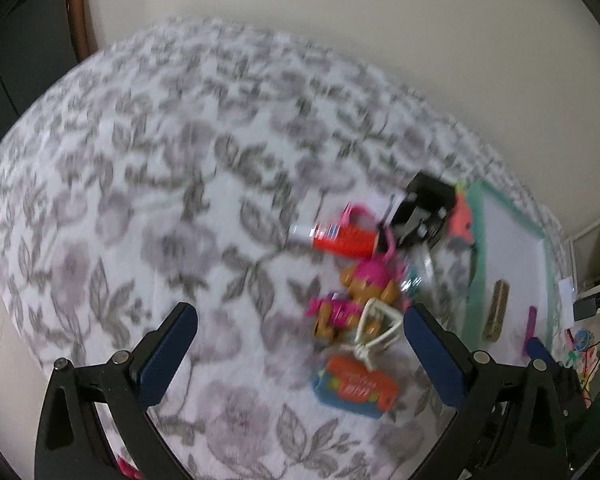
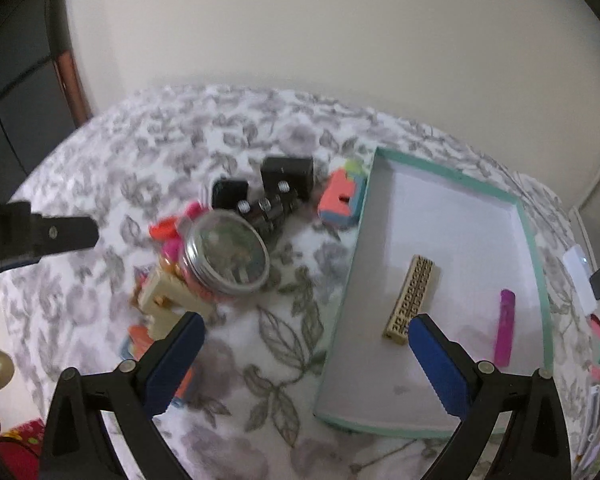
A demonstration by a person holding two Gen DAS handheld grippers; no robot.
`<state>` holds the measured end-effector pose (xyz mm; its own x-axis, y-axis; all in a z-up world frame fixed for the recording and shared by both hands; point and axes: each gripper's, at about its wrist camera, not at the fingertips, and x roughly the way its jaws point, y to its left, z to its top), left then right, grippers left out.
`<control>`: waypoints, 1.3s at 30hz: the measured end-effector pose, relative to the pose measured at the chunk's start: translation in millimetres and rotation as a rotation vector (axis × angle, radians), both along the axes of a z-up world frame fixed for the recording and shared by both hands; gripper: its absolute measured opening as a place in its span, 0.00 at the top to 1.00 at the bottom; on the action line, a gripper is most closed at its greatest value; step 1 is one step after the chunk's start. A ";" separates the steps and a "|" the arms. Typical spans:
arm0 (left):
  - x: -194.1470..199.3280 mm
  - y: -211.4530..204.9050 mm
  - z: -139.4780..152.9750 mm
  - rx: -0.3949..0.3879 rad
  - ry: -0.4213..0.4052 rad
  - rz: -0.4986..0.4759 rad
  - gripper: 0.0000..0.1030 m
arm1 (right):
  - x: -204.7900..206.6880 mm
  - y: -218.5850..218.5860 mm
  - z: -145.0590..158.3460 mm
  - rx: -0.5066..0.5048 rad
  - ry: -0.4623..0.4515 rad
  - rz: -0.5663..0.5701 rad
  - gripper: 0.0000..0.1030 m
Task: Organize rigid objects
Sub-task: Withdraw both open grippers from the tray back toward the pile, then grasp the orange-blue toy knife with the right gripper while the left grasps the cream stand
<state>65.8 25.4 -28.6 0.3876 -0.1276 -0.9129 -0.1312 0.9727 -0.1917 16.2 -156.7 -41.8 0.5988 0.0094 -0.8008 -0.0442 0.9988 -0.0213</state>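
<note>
A floral-clothed bench [image 2: 284, 336] stood against a cream wall [image 2: 320, 40]. The teal-rimmed tray [image 2: 534, 240] held a patterned block [image 2: 412, 300] and pink stick [image 2: 505, 328]. Both grippers' fingers [image 1: 168, 356] [image 2: 176, 360] gaped wide, empty.

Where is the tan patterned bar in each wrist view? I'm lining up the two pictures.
Left wrist view: the tan patterned bar lies at the right, inside the green-rimmed tray.
Right wrist view: the bar lies right of centre in the same tray, above the right finger.
Shared landmark: the purple stick, right of the bar.
</note>
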 end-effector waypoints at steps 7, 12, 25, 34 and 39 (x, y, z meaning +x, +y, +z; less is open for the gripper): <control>-3.2 -0.5 -22.7 -0.016 0.102 0.003 0.00 | 2.7 -13.6 -4.8 0.072 0.056 -0.047 0.00; -3.0 16.0 -23.3 0.001 0.117 0.077 0.00 | 3.0 6.2 -8.6 0.081 0.074 0.008 0.00; 2.6 54.0 -32.2 -0.115 0.161 0.202 0.00 | 7.4 93.7 -51.8 0.023 0.189 0.195 0.00; 5.4 50.6 -33.3 -0.136 0.163 0.189 0.00 | 7.6 103.2 -68.6 -0.027 0.227 0.199 0.00; 7.0 41.9 -31.2 -0.153 0.155 0.156 0.00 | 15.1 80.1 -68.4 -0.005 0.249 0.147 0.04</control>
